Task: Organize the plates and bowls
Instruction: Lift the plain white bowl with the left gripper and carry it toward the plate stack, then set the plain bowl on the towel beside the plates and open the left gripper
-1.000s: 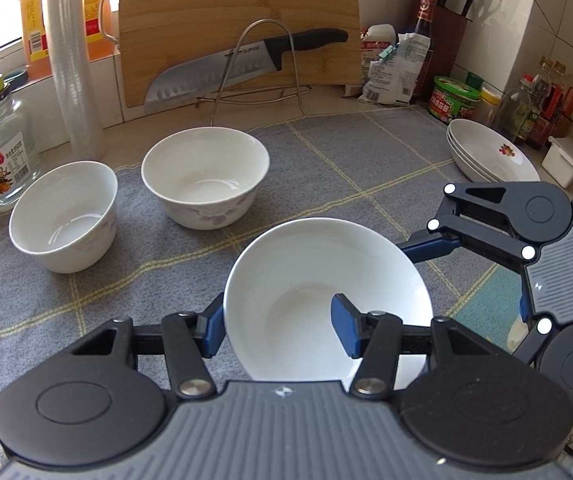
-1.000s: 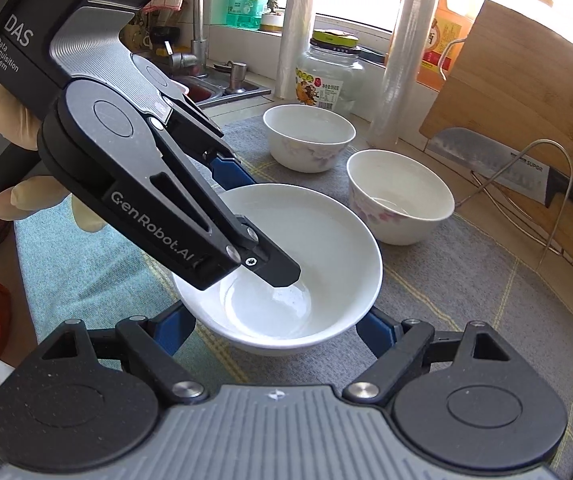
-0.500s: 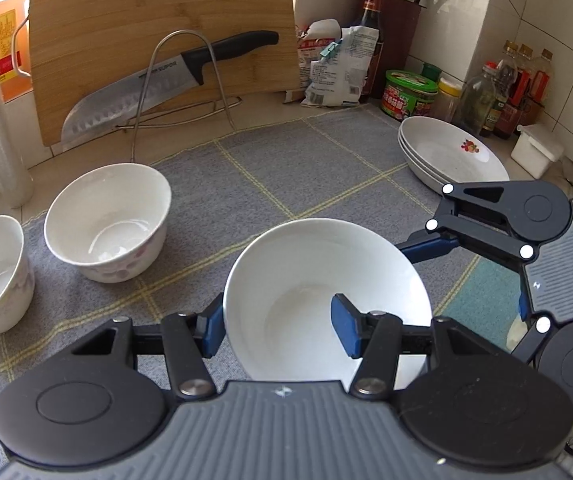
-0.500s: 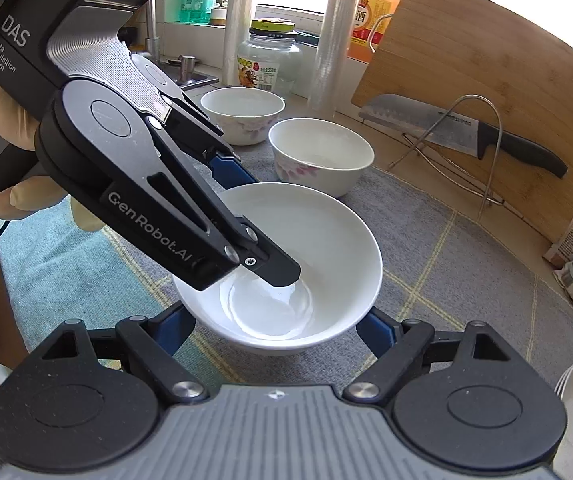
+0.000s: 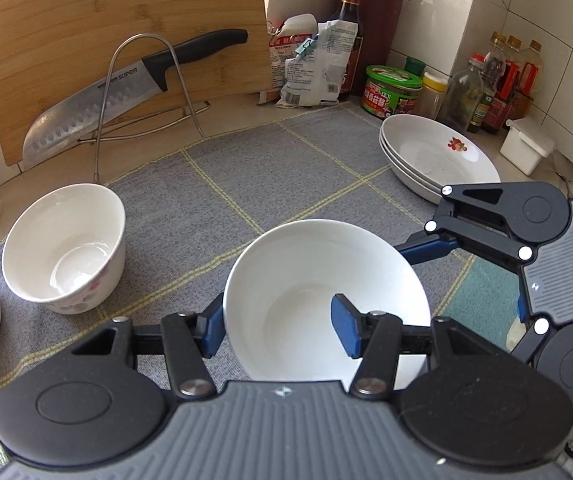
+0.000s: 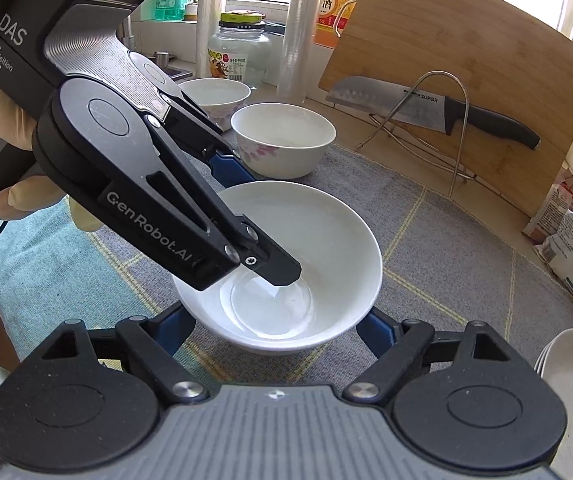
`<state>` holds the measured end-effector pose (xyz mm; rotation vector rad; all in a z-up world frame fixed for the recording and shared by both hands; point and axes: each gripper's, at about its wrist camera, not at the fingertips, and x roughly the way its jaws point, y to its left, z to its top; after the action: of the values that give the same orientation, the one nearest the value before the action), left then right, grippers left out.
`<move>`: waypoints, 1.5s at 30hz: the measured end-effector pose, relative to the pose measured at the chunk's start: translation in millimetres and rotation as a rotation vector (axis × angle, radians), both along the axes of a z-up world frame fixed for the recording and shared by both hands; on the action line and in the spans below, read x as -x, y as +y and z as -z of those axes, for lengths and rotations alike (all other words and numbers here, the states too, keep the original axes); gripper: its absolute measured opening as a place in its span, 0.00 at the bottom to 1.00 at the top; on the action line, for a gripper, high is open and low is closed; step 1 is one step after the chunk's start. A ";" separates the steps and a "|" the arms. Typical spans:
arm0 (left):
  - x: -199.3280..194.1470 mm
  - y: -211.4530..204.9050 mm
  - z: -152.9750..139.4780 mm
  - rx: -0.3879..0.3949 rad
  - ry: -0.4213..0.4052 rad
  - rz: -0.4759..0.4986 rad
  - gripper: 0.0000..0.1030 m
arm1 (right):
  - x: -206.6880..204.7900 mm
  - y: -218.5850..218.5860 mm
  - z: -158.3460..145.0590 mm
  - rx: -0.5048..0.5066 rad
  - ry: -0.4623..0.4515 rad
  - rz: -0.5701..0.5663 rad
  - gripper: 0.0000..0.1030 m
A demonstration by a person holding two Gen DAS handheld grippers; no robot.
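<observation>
Leftmost in the left wrist view sits a flowered bowl (image 5: 64, 250), with another cut off at the frame edge, both on the grey mat (image 5: 246, 168). Centre, the left gripper (image 5: 276, 330) is clenched on the plain bowl (image 5: 322, 280), one finger outside the near rim and one inside, the bowl apparently lifted off the mat. To the right, the right gripper (image 6: 274, 326) straddles the same bowl from the other side, its fingers spread wide at the bowl's flanks and seemingly not pressing. Farthest right lie the stacked plates (image 5: 434, 160). Judging by this, the bowl's likely mates are the flowered bowls to its left, nearer the left gripper, so the carry should go leftward.
</observation>
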<state>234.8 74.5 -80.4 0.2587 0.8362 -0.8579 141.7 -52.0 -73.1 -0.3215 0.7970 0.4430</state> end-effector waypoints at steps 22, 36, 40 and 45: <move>-8.2 -10.9 13.8 0.007 0.037 -0.006 0.52 | -12.3 -6.9 16.0 -0.013 0.054 0.036 0.87; 0.5 -0.2 0.3 0.079 -0.039 -0.021 0.86 | -12.1 -10.6 9.4 -0.039 0.039 0.049 1.00; 8.2 14.7 -8.6 0.127 -0.091 -0.069 0.96 | -5.6 -12.2 3.3 -0.044 0.041 0.042 1.00; 17.1 34.0 -14.1 0.132 -0.173 -0.173 0.97 | -2.9 -18.6 -9.8 -0.065 0.036 0.053 1.00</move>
<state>217.7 108.5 -66.3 0.1395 0.6282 -0.7140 144.6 -70.5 -63.3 -0.2322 0.8226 0.4253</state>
